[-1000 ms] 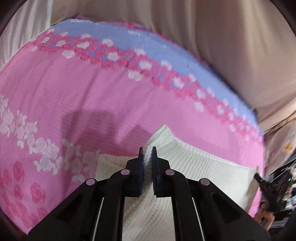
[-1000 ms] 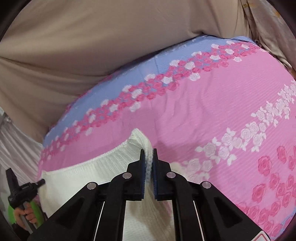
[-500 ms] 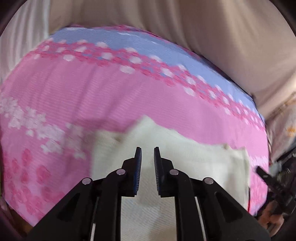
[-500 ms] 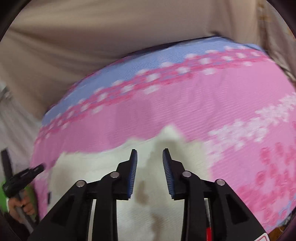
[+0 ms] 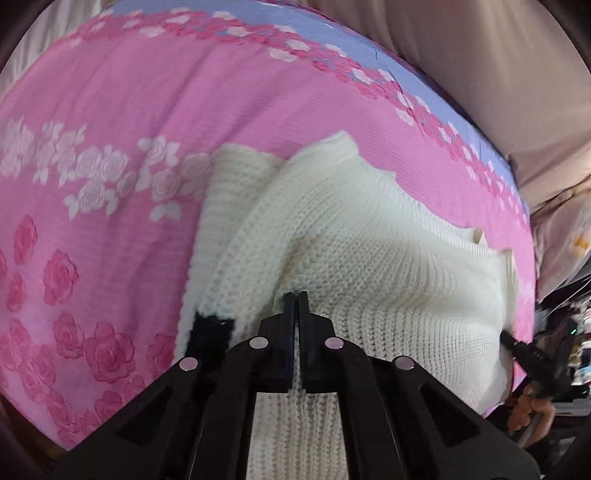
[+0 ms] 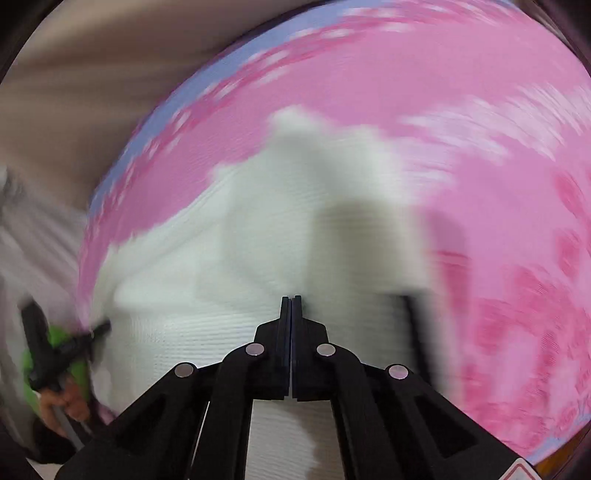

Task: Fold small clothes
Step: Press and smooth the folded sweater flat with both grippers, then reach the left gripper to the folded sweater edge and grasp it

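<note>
A cream knitted garment [image 5: 354, 236] lies partly folded on a pink floral bedsheet [image 5: 122, 110], with a black patch [image 5: 208, 332] at its left edge. My left gripper [image 5: 295, 295] is shut, its tips against a fold of the knit; I cannot tell whether fabric is pinched. In the right wrist view, which is motion-blurred, the same garment [image 6: 258, 236] fills the middle. My right gripper [image 6: 291, 299] is shut over it, and no fabric shows between its tips.
The sheet has a blue band [image 5: 332, 33] along its far side, with beige fabric [image 5: 480, 55] beyond. The other gripper and hand show at the right edge of the left view [image 5: 535, 362] and the left edge of the right view [image 6: 51, 354].
Both grippers let go of the raised garment corners, opened, then shut again. Both have moved back over the garment, which now lies folded over. The right view is blurred by fast motion.
</note>
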`<act>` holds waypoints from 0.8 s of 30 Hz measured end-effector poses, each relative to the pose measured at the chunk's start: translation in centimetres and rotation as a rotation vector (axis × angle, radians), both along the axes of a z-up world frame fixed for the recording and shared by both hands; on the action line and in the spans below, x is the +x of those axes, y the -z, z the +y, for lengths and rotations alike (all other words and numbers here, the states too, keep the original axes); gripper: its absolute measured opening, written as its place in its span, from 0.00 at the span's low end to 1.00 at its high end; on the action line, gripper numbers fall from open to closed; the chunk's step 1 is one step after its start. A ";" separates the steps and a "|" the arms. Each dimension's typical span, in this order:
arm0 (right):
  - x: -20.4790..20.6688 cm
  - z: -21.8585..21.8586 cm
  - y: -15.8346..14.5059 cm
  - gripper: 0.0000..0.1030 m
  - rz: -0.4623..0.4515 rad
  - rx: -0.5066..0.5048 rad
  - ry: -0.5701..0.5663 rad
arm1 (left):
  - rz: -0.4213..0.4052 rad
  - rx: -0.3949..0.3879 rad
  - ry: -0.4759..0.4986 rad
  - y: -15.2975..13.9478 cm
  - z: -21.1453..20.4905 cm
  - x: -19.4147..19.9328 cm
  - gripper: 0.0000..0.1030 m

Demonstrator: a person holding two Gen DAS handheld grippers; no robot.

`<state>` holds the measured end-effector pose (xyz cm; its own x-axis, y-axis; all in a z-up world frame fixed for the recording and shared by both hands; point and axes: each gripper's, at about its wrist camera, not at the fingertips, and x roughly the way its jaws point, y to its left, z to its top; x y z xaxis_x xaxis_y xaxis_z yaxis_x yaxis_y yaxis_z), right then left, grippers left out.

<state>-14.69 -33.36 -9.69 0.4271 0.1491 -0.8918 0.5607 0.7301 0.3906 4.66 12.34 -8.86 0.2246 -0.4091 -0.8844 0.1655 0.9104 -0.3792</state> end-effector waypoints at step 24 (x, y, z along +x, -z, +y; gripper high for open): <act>8.2 -5.2 -0.4 0.05 -0.020 -0.138 0.098 | -0.044 0.104 -0.139 0.6 -3.1 9.7 0.04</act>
<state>-6.48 -38.57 -9.27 0.4518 -0.0175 -0.8919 0.6249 0.7197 0.3025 14.32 9.27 -9.48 0.3123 -0.2785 -0.9083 0.0493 0.9595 -0.2772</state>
